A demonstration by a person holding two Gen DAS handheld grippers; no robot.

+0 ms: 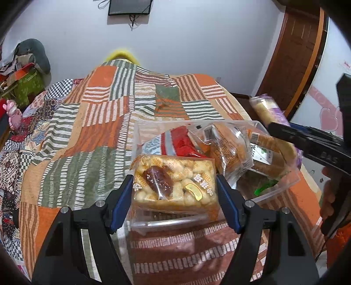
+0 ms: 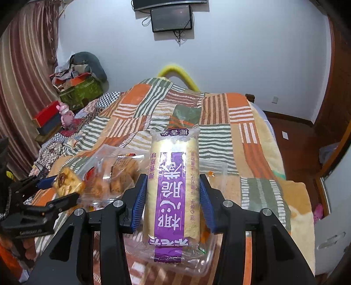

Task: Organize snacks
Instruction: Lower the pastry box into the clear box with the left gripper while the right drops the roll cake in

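I am holding a square puffed-rice cake (image 1: 174, 183) in my left gripper (image 1: 175, 190) and a purple-banded roll (image 2: 172, 193) in my right gripper (image 2: 173, 197), jaws clamping both above the already part-filled clear tray (image 1: 283, 186) near the bed's (image 1: 98, 131) front edge.

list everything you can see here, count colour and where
puffed rice cake pack: 1, golden, in left gripper
purple-label roll pack: 1, cream and purple, in right gripper
clear plastic bin: 1, transparent, on bed, holding several wrapped snacks
patchwork blanket: 1, orange, green, white, covering bed
screen: 1, black, on wall
pink toy: 1, left of bed
left gripper: black, blue pads
right gripper: black, blue pads
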